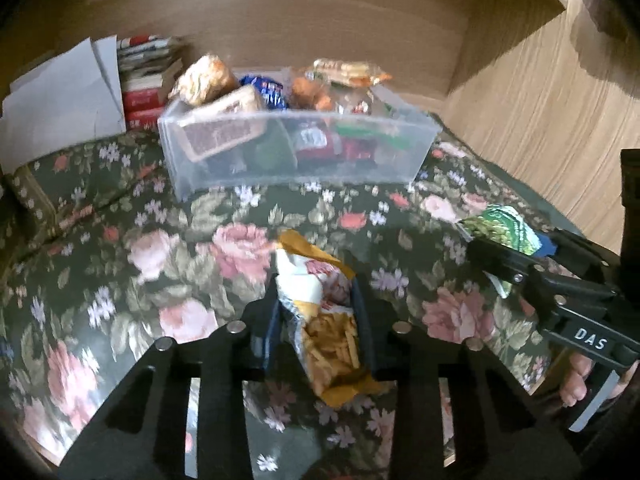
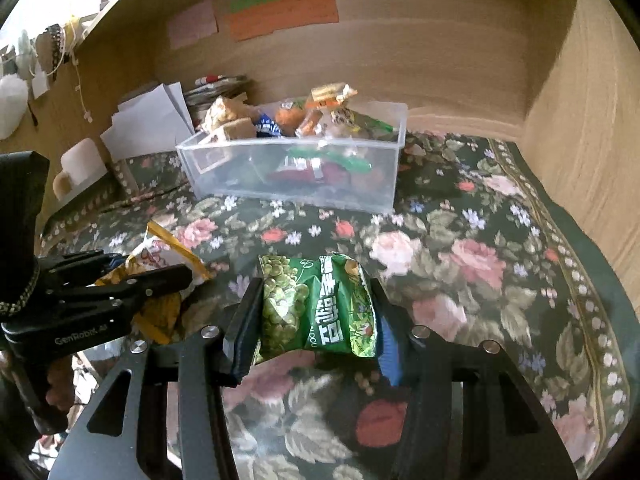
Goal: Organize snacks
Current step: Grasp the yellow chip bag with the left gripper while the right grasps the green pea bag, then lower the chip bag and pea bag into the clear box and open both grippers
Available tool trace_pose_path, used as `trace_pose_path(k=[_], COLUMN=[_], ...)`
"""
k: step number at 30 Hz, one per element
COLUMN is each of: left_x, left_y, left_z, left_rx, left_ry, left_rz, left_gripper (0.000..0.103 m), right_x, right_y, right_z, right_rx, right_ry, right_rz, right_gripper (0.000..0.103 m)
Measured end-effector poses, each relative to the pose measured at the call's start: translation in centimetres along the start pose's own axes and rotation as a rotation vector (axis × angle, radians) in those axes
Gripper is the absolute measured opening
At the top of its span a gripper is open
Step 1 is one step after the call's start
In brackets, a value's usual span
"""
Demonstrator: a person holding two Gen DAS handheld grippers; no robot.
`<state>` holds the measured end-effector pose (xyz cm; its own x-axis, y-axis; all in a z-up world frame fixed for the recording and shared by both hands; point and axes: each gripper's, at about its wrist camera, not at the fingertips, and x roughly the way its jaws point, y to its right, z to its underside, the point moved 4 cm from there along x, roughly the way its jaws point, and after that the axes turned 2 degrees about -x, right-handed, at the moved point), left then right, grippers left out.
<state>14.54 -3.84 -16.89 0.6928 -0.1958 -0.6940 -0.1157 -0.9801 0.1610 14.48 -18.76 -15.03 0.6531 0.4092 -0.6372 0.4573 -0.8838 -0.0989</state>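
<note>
1. A wooden alcove with a back wall and side walls surrounds a counter covered by a dark cloth with pink roses.
2. The left tool has its two fingers closed on a yellow and white snack bag; thin fried sticks are printed on it. The bag is lifted a little above the cloth near the front edge.
3. The right tool is clamped on a green snack bag with green peas on the print, also near the front edge, to the right of the first one.
4. Toward the back edge, in the middle, stands a clear plastic bin. Many wrapped snacks already fill it, and some rise above its rim.
5. In the back left corner, just beside the bin, white papers lean before a pile of books.
6. Coloured paper notes are stuck on the back wall.
</note>
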Motion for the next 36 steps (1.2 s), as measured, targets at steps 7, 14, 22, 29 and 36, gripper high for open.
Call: trace_pose_path(k=[7,14,22,29,36], left_x=[-0.7,-1.7,-0.6,2.4,5.1], left_y=[-0.4,-0.3,-0.1,-0.1,-0.1], left_z=[-3.0,-6.9,-11.3,-13.4,-14.7], left_rx=[0.021,0.055,0.084,0.072,0.084], left_ry=[0.062,0.144,0.193,0.155,0.136], left_rz=[-0.001,-0.003,0.015,0.060,0.051], left_gripper=[0.028,0.028,0.028,0.028,0.028], right_x=[-0.1,0.3,2.0,4.2,6.8], right_y=[-0.5,-0.4,0.4,1.7,3.2], right_z=[-3.1,-6.0,-8.5,-10.1,-10.8], right_rx=[-0.034,-0.061,-0.071,-0.062,-0.041], right_ry=[0.056,0.095,0.094,0.064,0.019], right_rz=[0.018,0.042,0.067,0.086,0.102], right_gripper=[0.046,0.046,0.046,0.046,0.045])
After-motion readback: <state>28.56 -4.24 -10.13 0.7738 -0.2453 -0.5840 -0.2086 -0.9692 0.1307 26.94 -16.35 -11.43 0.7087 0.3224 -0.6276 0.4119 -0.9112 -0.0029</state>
